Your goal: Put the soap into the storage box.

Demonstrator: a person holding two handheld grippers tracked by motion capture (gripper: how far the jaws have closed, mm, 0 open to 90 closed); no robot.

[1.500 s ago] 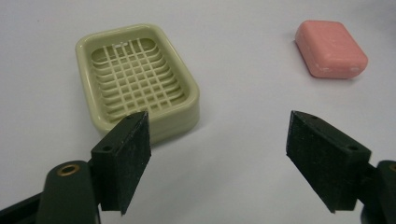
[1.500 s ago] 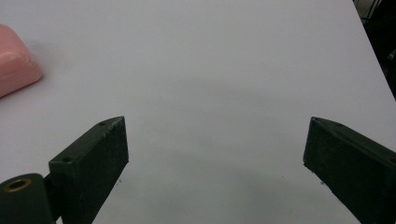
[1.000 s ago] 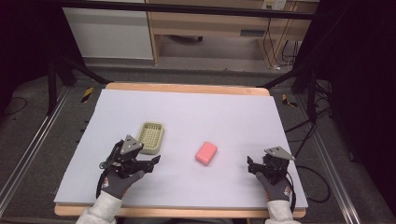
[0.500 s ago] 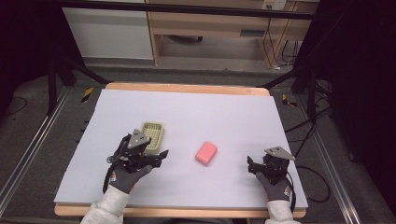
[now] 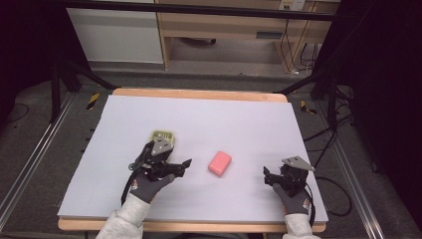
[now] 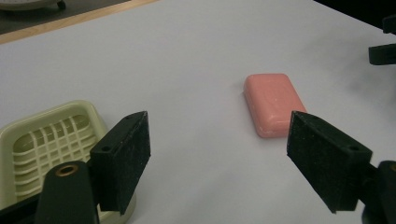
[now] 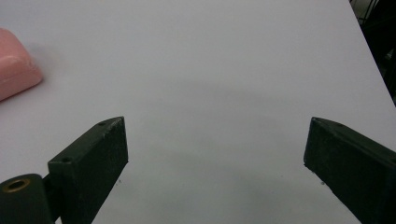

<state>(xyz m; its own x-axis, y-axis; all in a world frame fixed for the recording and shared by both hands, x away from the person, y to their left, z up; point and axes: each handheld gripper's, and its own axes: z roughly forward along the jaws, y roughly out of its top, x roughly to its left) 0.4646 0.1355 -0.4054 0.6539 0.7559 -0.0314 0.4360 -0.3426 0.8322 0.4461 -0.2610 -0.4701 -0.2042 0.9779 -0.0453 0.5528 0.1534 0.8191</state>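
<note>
A pink soap bar [image 5: 219,163] lies flat near the middle of the white tabletop [image 5: 214,119]. It is in the left gripper view [image 6: 274,103] and at the left edge of the right gripper view [image 7: 14,63]. A pale green soap dish [image 5: 162,135] with a slotted grid [image 6: 51,140] sits to its left and holds nothing. My left gripper [image 5: 174,160] hovers over the dish's near side, open [image 6: 219,122], and points at the soap from a short way off. My right gripper [image 5: 274,175] rests open [image 7: 215,126] to the right of the soap with nothing between its jaws.
The table has a wooden rim [image 5: 199,93] at the far edge. Beyond it stand a shelf unit [image 5: 224,30] and black stand legs [image 5: 64,74]. Cables [image 5: 338,189] hang off the right side. The right gripper's jaw tips [image 6: 384,46] show far right in the left gripper view.
My left gripper has moved forward and to the right, from beside the dish toward the soap. The right gripper, the soap and the dish have stayed put.
</note>
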